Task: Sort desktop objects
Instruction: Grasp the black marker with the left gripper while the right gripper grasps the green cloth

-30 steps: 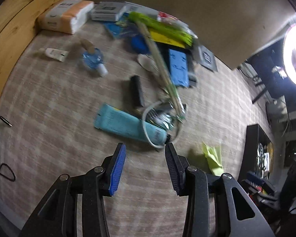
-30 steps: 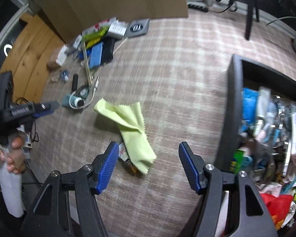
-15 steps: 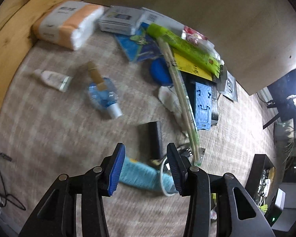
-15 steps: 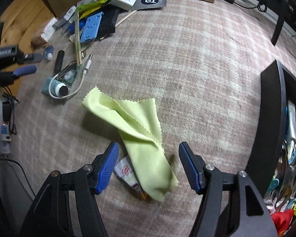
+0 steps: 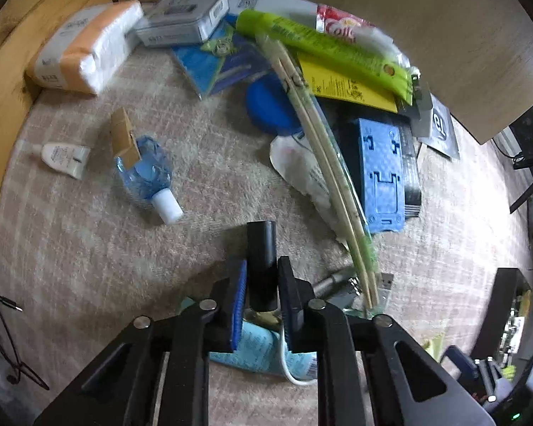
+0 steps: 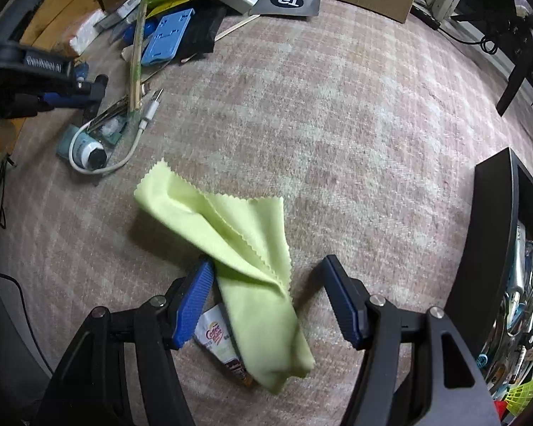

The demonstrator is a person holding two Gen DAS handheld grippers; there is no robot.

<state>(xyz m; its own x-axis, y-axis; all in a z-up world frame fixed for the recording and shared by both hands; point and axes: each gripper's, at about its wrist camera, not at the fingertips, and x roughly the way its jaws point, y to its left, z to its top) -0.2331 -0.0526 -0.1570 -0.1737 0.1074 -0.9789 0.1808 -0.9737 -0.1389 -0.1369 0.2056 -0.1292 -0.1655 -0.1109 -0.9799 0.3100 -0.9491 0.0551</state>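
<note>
My left gripper [image 5: 261, 275] has its jaws closed against a black cylinder [image 5: 262, 248] that lies on the carpet; it also shows in the right wrist view [image 6: 97, 88], gripped at the far left. A teal tube [image 5: 263, 351] and a white cable [image 5: 287, 369] lie under the fingers. My right gripper [image 6: 270, 280] is open, its jaws either side of a yellow-green cloth [image 6: 238, 248] on the carpet. A Coffee-mate sachet [image 6: 224, 348] lies partly under the cloth.
A pile lies by the cardboard wall: tissue pack [image 5: 85, 46], grey box [image 5: 181, 21], green tube [image 5: 323, 46], chopsticks [image 5: 319, 163], blue holder [image 5: 382, 174], blue bottle [image 5: 145, 174], small white tube [image 5: 62, 154]. A black bin [image 6: 497, 248] of sorted items stands at the right.
My left gripper moved forward over the teal tube and closed on the black cylinder. My right gripper came down closer over the cloth and stayed open.
</note>
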